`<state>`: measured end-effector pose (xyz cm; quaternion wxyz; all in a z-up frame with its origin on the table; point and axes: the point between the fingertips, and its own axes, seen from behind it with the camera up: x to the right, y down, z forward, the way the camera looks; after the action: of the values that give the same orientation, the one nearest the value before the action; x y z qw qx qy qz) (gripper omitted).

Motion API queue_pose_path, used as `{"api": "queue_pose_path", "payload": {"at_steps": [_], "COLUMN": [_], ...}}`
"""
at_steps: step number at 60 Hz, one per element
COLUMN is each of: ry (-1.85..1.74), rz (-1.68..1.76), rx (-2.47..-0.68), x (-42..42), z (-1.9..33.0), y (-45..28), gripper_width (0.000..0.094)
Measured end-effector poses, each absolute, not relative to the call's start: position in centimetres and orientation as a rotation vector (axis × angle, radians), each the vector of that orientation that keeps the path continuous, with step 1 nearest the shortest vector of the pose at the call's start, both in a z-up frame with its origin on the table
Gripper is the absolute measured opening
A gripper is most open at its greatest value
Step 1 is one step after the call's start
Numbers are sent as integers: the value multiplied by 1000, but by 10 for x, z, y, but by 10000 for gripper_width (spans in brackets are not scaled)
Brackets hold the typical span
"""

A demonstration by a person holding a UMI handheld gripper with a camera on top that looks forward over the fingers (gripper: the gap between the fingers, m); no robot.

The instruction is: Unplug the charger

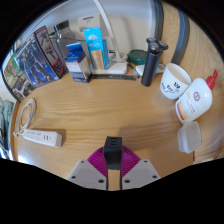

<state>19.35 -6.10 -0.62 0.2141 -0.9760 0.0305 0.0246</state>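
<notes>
Gripper (113, 170) level above the table (120, 115), clamping a black charger (113, 149); power strip (42, 137) leftward.

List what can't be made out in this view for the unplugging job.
- Gripper, gripper view: a black block, possibly the charger, sits between its fingers; contact with the pads isn't clear.
- White power strip on the wooden table: sockets too small to read.
- White cable: where its ends go is unclear.
- Labels on boxes and white bottle: too small.
</notes>
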Motion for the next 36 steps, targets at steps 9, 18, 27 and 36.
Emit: {"api": "queue_pose_path", "payload": {"at_steps": [9, 18, 27, 36], "ry": [76, 66, 77, 82], "rz": [80, 48, 38, 71], "rx": [-2708, -2656, -2549, -2347], "x": [191, 194, 191, 173], "z": [-8, -5, 18, 94], "y": [-56, -43, -25, -13], "gripper_width": [230, 406, 696, 742]}}
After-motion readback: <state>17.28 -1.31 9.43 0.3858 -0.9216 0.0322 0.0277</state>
